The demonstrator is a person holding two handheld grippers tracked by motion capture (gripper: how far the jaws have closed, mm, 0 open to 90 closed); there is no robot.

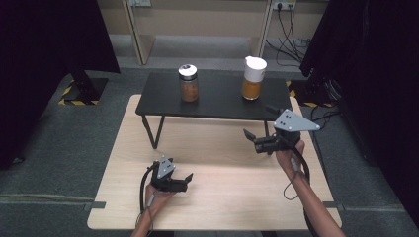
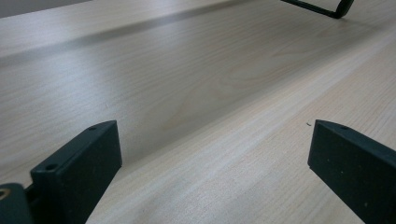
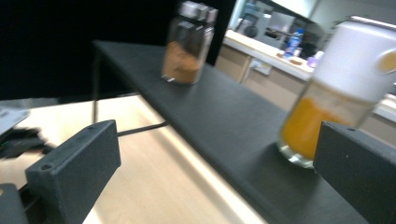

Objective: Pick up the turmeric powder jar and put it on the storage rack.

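Observation:
A glass jar (image 1: 188, 84) with a silver lid and brown contents stands on the left of a low black shelf (image 1: 217, 103). A pitcher (image 1: 253, 78) with a white top and orange liquid stands on the shelf's right. My left gripper (image 1: 188, 180) rests low over the wooden table (image 1: 222, 197), jaws pointing right, open and empty (image 2: 212, 135). My right gripper (image 1: 251, 139) hovers in front of the shelf's right part, open (image 3: 215, 140), with nothing between its jaws. The right gripper view has the jar (image 3: 189, 44) at upper left and the pitcher (image 3: 336, 93) at right.
The shelf stands on thin black legs (image 1: 152, 132) at the back of the table; one foot (image 2: 322, 7) lies ahead of my left gripper. Dark curtains flank the table, and cables (image 1: 289, 34) lie on the floor behind. Bare wood stretches between the two grippers.

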